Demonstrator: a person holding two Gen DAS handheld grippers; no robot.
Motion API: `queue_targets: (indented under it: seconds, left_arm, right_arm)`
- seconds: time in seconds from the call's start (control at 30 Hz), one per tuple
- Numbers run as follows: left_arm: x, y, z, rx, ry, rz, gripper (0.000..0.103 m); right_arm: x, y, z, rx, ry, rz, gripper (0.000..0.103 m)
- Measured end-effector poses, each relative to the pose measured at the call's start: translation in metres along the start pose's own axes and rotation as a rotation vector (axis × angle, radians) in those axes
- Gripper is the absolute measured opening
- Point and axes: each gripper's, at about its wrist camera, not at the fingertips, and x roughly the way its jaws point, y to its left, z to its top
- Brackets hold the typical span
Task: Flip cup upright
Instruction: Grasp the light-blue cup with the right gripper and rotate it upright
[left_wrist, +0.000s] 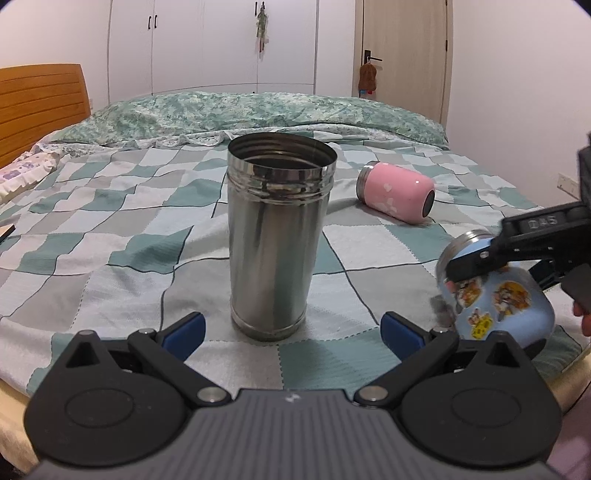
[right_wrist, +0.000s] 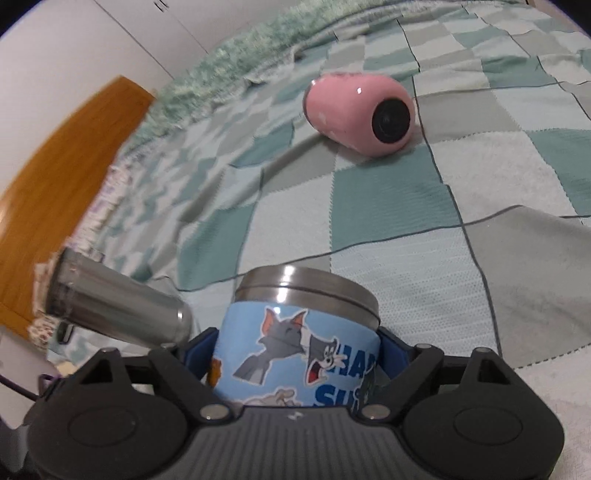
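Observation:
A tall steel cup (left_wrist: 275, 236) stands upright on the checked bedspread (left_wrist: 110, 229), open mouth up, just ahead of my left gripper (left_wrist: 291, 332), which is open and empty. My right gripper (right_wrist: 295, 354) is shut on a light blue cartoon cup (right_wrist: 299, 350) with a steel rim and holds it tilted above the bed; it also shows in the left wrist view (left_wrist: 498, 299) at the right. A pink cup (left_wrist: 397, 197) lies on its side farther back; in the right wrist view (right_wrist: 360, 112) its dark base faces me.
The bed's wooden headboard (left_wrist: 40, 107) is at the left, with a green floral quilt (left_wrist: 258, 110) across the back. White wardrobes (left_wrist: 207, 44) and a door (left_wrist: 402, 51) stand behind. The bed's near edge runs under my left gripper.

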Motion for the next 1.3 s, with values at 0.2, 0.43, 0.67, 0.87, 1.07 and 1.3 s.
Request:
queue_targets:
  seconds: [0.2,0.43,0.67,0.87,1.07,1.3]
  left_arm:
    - [-0.006,0.002,0.000,-0.022,-0.015,-0.003,0.103]
    - [-0.016,0.006,-0.002,-0.050,-0.026,0.004,0.103]
    - [-0.026,0.013,0.000,-0.080,-0.055,0.042,0.103]
    - [-0.029,0.020,0.003,-0.102,-0.074,0.069,0.103]
    - [-0.024,0.023,0.001,-0.113,-0.067,0.072,0.103]
    - [-0.025,0.022,0.002,-0.125,-0.078,0.077,0.103]
  right_arm:
    - [-0.034,0.017,-0.019,-0.137,-0.178,0.065,0.084]
    - [-0.056,0.048,-0.039,-0.352,-0.350,0.083,0.084]
    - [-0.041,0.088,-0.043,-0.578,-0.470,-0.027,0.083]
    - [-0.017,0.104,-0.034,-0.631,-0.514,-0.079,0.083]
    - [0.016,0.100,-0.044,-0.682,-0.522,-0.141,0.084]
    - [0.016,0.097,-0.054,-0.717,-0.548,-0.136,0.084]
